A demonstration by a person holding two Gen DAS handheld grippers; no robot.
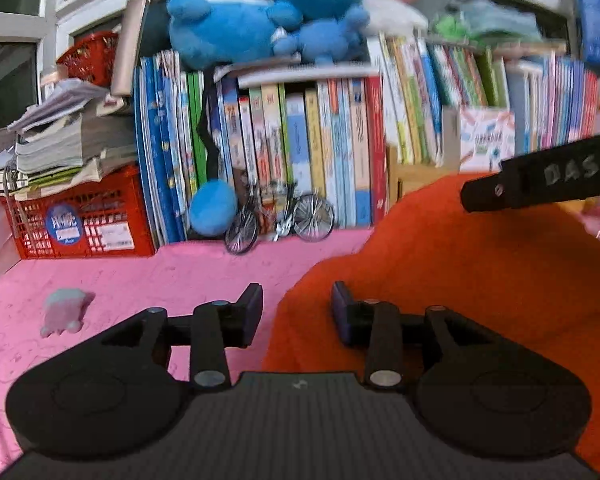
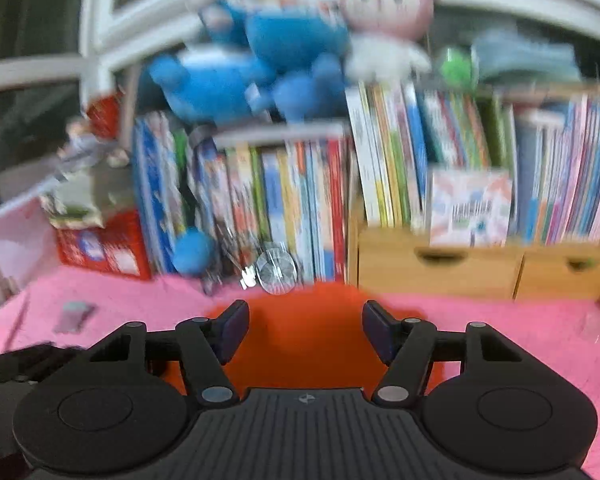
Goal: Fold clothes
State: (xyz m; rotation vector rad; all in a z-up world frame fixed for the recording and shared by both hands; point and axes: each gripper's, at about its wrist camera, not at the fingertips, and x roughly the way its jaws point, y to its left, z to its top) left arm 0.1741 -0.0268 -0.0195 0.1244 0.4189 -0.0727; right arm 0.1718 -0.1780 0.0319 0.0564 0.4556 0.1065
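Left gripper (image 1: 296, 312) spread, nothing between its pads.
Right gripper (image 2: 304, 330) also spread, empty, over orange cloth (image 2: 300, 344) on pink cover (image 2: 500, 328); view blurred, contact unclear.

Counter covered with pink cloth (image 1: 148, 276). Along its 12 o'clock edge: upright row of books (image 1: 300, 152), red crate (image 1: 80, 220) at 9 o'clock, wooden drawers (image 2: 440, 272) at 3 o'clock. Blue plush toys (image 1: 260, 12) on top. White-framed window (image 2: 100, 20) behind, dark.

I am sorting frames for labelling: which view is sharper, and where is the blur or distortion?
Left wrist view: sharper, toy bicycle readable, books bowed by the fisheye. Right wrist view: motion-smeared throughout, book spines and plush toys streaked; only the hand-held gripper stays crisp.
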